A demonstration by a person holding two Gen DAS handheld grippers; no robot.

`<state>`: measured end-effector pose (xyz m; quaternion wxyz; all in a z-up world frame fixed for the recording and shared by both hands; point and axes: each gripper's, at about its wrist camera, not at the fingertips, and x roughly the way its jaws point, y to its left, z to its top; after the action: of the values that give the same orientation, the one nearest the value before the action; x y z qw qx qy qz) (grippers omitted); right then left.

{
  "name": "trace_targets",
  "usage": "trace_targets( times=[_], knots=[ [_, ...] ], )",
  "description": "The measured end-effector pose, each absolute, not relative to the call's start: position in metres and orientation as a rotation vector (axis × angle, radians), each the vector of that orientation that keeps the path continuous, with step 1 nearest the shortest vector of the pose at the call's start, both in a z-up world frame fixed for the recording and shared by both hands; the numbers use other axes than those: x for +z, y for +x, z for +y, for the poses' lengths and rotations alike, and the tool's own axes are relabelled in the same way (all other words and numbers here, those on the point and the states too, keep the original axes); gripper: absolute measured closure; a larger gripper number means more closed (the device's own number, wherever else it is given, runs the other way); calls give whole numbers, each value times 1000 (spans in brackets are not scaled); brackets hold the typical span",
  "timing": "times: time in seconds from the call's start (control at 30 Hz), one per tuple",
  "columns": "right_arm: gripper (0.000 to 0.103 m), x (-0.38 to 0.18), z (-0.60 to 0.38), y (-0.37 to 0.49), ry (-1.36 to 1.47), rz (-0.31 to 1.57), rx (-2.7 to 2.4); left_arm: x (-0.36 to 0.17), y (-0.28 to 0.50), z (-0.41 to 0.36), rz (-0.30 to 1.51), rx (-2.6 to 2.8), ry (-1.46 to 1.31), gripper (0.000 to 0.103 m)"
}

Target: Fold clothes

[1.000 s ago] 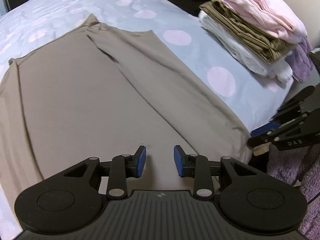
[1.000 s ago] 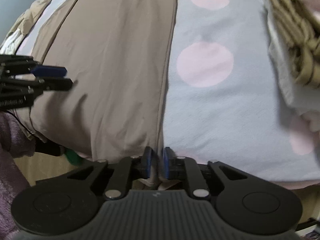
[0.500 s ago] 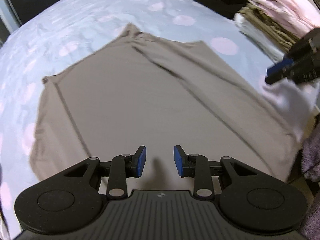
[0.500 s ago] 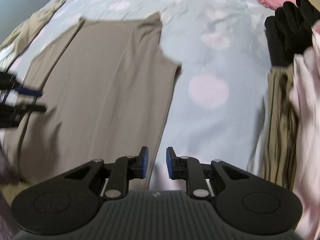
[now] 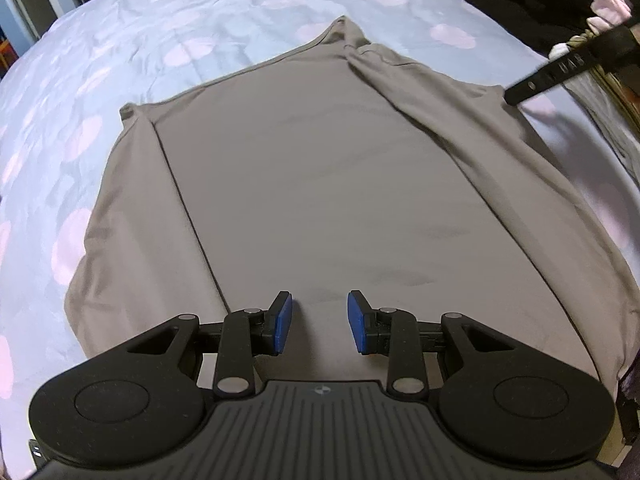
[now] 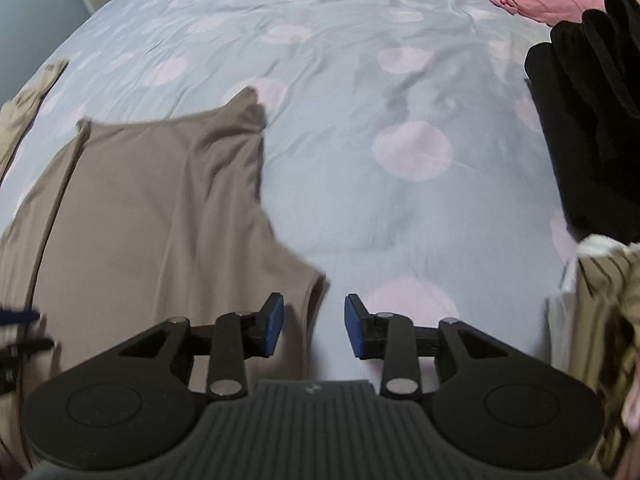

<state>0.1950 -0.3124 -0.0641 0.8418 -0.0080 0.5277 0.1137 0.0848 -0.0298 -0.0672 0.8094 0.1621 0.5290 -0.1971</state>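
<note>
garment: taupe top (image 5: 320, 184) lies flat on the bed (image 5: 168, 36), spread ahead of the left hand-held gripper (image 5: 319, 322); both long sides already turned in, w/ a seam line running fwd on its left and a folded flap on its right.
left hand-held gripper: jaws apart, nothing btwn the blue pads, hovering over the near end of the top.
right hand-held gripper: (image 6: 314, 326) also parted and empty; the top's right edge (image 6: 316, 292) sits just ahead of its left pad, bare sheet under its right pad. In the left view only its dark finger (image 5: 560, 70) shows, far fwd-right, near the flap's corner.
step (judgement): prob. lining up for the next fold, near hem up toward the neck end.
risk 1: the right unit sits half off the cloth; closing here may pinch sheet along w/ the top, or miss the edge, so the bed cover lifts too.
risk 2: fabric looks thin and slack; grabbing one layer only would let the turned-in flap fall open.
risk 3: uneven lift btwn the two sides gives a skewed fold, creases.
risk 4: folded stack (image 6: 600, 300) and black clothes (image 6: 588, 128) lie close on the right of the right unit; a wide swing could knock them.
far left of right unit: another beige piece (image 6: 24, 108) at the bed edge, well apart.
</note>
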Motion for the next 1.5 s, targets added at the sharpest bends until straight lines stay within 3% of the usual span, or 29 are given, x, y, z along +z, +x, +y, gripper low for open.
trace_targets(
  times=[0.27, 0.37, 0.4, 0.67, 0.8, 0.87, 0.9, 0.93, 1.1, 1.5],
  knots=[
    [61, -87, -297, 225, -15, 1140, 255, -75, 89, -18, 1138, -429, 306, 72],
    [81, -88, -289, 226, -43, 1137, 267, -75, 87, -19, 1131, -438, 312, 72],
    [94, -87, -287, 226, -47, 1136, 282, -75, 87, -19, 1129, -440, 315, 72],
    [96, -84, -299, 228, -28, 1135, 198, -76, 89, -17, 1132, -452, 305, 72],
    [94, -83, -304, 232, 0, 1155, 190, -77, 91, -16, 1131, -457, 298, 72],
    [89, -80, -301, 234, -23, 1167, 198, -77, 91, -17, 1134, -454, 297, 72],
    [76, -77, -302, 236, -11, 1169, 188, -76, 92, -16, 1134, -448, 294, 72],
    [71, -71, -303, 236, -10, 1156, 179, -75, 94, -16, 1132, -439, 290, 72],
    [63, -47, -300, 242, -38, 1079, 171, -71, 102, -12, 1124, -396, 266, 72],
    [64, -43, -236, 275, -86, 1003, 281, -68, 118, 0, 1124, -320, 214, 72]
  ],
)
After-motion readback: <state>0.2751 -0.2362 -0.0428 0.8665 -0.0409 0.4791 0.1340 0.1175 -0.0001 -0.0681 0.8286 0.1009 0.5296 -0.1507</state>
